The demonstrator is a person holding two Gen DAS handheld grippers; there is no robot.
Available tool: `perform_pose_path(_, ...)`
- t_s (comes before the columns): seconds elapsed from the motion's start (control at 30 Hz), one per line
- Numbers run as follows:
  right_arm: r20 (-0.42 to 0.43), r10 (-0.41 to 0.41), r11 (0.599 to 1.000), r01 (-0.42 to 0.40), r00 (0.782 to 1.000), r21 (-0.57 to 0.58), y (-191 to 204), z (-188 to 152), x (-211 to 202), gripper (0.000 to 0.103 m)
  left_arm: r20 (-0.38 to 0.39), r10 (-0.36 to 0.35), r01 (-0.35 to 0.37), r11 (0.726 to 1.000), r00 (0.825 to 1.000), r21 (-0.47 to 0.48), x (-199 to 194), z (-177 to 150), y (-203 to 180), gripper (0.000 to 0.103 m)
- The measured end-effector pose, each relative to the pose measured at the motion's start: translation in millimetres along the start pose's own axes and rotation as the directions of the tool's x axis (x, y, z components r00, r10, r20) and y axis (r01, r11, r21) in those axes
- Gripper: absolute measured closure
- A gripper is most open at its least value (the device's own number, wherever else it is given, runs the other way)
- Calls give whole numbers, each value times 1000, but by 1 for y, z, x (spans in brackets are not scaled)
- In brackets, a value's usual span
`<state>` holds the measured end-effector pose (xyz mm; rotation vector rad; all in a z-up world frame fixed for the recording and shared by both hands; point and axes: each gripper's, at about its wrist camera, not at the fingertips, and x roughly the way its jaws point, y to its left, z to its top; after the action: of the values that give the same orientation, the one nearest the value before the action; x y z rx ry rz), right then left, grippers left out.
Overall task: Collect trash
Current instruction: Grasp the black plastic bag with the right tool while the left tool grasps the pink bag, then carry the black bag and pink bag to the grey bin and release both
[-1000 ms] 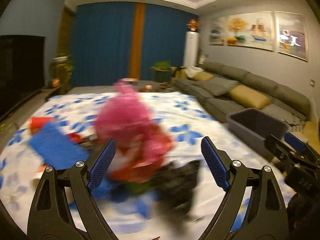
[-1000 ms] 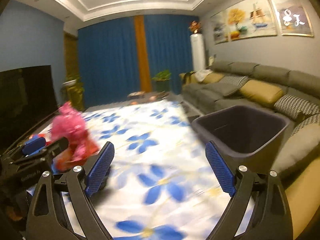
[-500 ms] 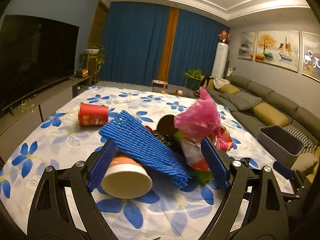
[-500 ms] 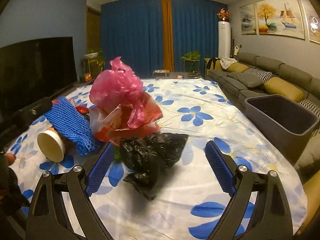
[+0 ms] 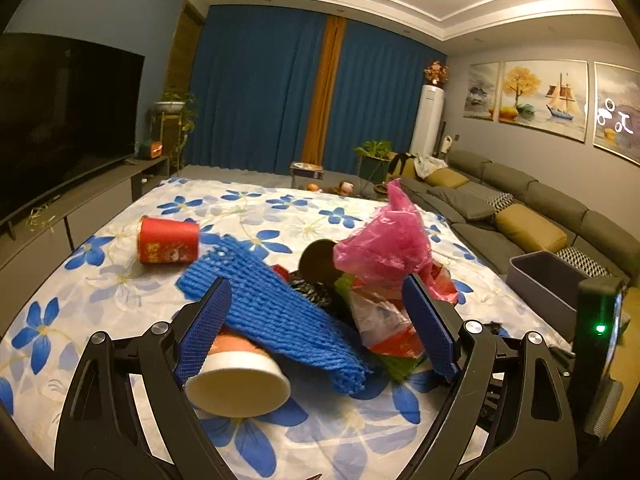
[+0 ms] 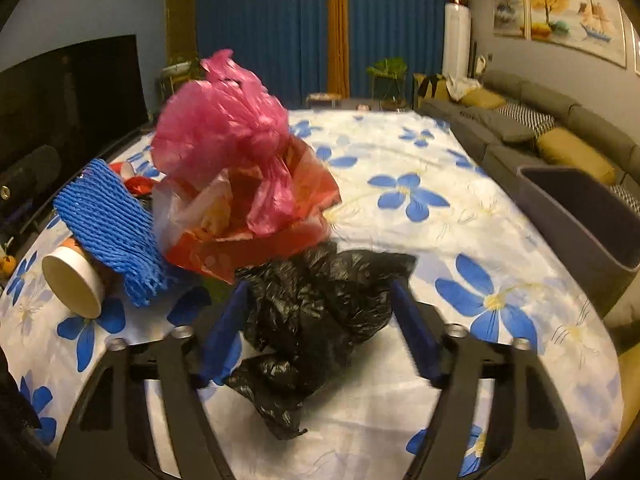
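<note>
A trash pile lies on the floral tablecloth (image 5: pixel 280 216): a blue foam net (image 5: pixel 276 312) (image 6: pixel 108 220), a paper cup on its side (image 5: pixel 236 384) (image 6: pixel 76 284), a pink plastic bag (image 5: pixel 384 240) (image 6: pixel 224 132) over red wrappers (image 6: pixel 256 240), and a crumpled black bag (image 6: pixel 320 312). My left gripper (image 5: pixel 318 328) is open, its fingers either side of the foam net and cup. My right gripper (image 6: pixel 320 332) is open, its fingers straddling the black bag. A grey bin (image 6: pixel 584 216) (image 5: pixel 548 284) stands at the table's right edge.
A red paper cup (image 5: pixel 168 240) lies alone to the far left of the pile. A TV (image 5: pixel 60 120) on a low stand is at the left. A grey sofa (image 5: pixel 520 208) runs along the right behind the bin.
Both grippers have swung toward the pile and come closer. The right gripper has moved forward so that its fingers now flank the black bag.
</note>
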<state>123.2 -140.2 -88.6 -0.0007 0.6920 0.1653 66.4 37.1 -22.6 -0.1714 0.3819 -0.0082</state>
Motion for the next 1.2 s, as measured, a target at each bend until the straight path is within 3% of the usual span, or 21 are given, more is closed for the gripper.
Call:
perform_pose_path(0.03,-2,15,1000,-15,1000,10,-2,-1,1,63,-3,-5,5,1000,1000,5,3,1,-2,18)
perform_pose_path(0.13,22,24,999,-24,999,30,-10,-2,-4,82,-10,-27,27,999,1000,19,10,2,-9,18)
perform_pose_path(0.2,50,4,999,-5,999,35,-15,-3,-10,87,-18,-45,45,999,999,26,15,4,-14,18)
perform_pose_path(0.57,143,-12,996,-2,990,92,-47,2,-42,88,-100,-184,189,981,978,39,80,36,-28,18)
perform_pose_path(0.67,148,-6,996,-7,989,92,-51,1,-43,88,-152,-243,250,968,958,26,99,37,-28,20)
perform_pose_path(0.73,148,-5,996,-8,989,93,-53,1,-43,88,-203,-275,282,959,940,8,111,34,-27,39)
perform_pose_path(0.8,147,-2,995,-12,989,99,-55,2,-42,88,-238,-282,294,956,929,15,118,29,-29,50)
perform_pose_path(0.93,155,-2,994,-15,988,104,-56,3,-43,88,-247,-297,313,949,922,28,115,23,-33,85)
perform_pose_path(1.0,161,-2,995,-15,987,103,-56,3,-45,88,-238,-310,325,945,921,28,110,21,-33,95)
perform_pose_path(1.2,178,7,994,-26,984,106,-58,5,-52,88,-161,-352,358,934,922,14,79,30,-37,97)
